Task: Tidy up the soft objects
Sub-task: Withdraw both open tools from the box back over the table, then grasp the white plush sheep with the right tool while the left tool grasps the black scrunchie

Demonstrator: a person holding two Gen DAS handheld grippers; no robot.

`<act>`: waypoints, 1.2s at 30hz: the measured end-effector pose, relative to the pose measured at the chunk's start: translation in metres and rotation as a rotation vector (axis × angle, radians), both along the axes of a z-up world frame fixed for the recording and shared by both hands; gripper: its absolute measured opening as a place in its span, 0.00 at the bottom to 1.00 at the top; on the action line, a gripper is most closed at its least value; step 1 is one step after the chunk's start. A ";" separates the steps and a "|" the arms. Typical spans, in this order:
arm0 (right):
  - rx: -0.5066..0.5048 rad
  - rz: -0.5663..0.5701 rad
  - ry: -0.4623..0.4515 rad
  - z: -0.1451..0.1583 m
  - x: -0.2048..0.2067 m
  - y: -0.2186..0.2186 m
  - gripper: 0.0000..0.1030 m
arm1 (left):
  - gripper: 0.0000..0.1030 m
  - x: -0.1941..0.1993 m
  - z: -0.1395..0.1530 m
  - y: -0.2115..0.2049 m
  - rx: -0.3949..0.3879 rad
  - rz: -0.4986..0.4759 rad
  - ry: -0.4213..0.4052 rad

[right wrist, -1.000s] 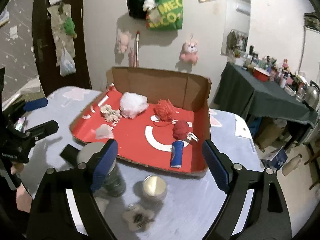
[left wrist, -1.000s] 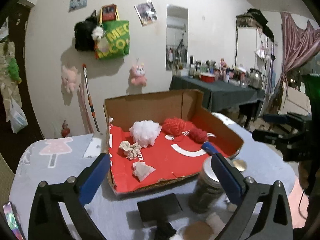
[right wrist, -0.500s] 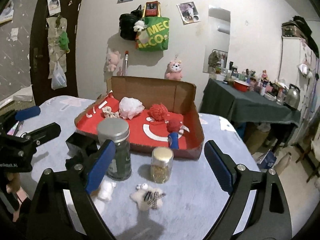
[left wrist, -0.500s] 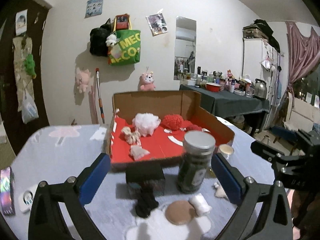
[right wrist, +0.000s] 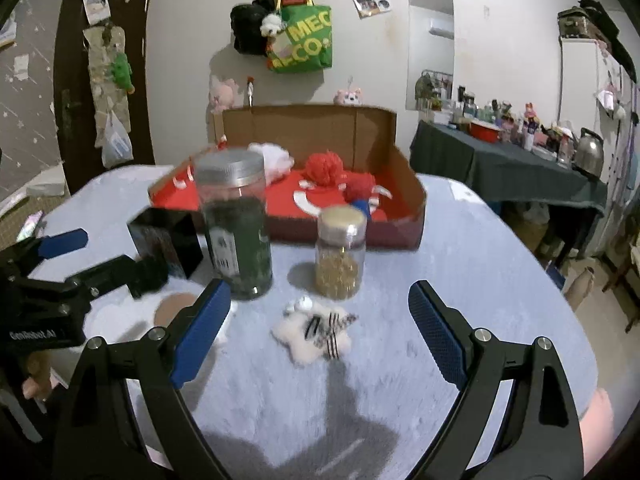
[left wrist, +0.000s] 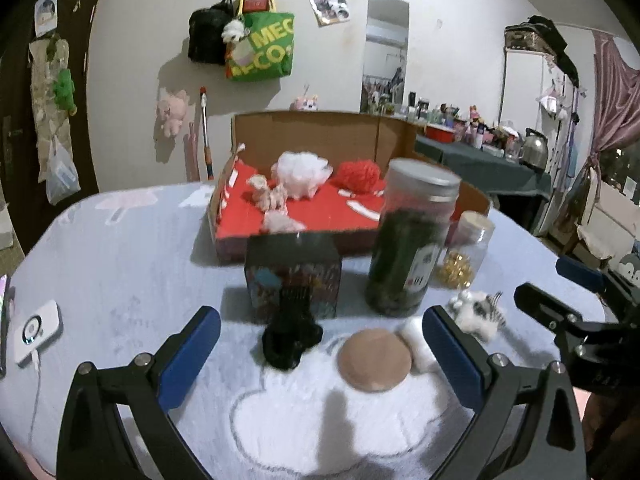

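Note:
A cardboard box with a red floor holds a white puff, red yarn balls and small cream scraps. On the table in front of it lie a black soft item, a tan round pad, a white cotton piece and a white fluffy bow with striped ribbon. My left gripper is open and empty above the black item and pad. My right gripper is open and empty around the bow.
A tall dark jar with a silver lid, a small jar of gold beads and a black printed box stand between the grippers and the cardboard box. A white device lies at the table's left edge.
Both grippers have pulled back and dropped low toward the table's near edge. The loose soft items in front of the jars have come into view. Both stay open.

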State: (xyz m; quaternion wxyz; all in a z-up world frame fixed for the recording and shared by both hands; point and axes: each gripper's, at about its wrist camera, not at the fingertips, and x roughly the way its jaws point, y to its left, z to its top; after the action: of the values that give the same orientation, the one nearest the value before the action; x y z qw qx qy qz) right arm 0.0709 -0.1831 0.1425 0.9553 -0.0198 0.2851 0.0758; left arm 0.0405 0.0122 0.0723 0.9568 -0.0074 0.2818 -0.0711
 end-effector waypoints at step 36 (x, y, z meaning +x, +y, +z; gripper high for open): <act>0.043 0.104 0.257 -0.058 0.051 -0.002 0.47 | 0.29 0.052 -0.036 0.015 0.005 -0.063 0.250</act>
State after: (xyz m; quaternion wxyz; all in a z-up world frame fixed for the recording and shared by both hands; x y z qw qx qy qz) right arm 0.1215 -0.1847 0.0842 0.9059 -0.0041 0.4020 0.1334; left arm 0.0922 0.0274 0.0363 0.9115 -0.0050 0.3992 -0.0989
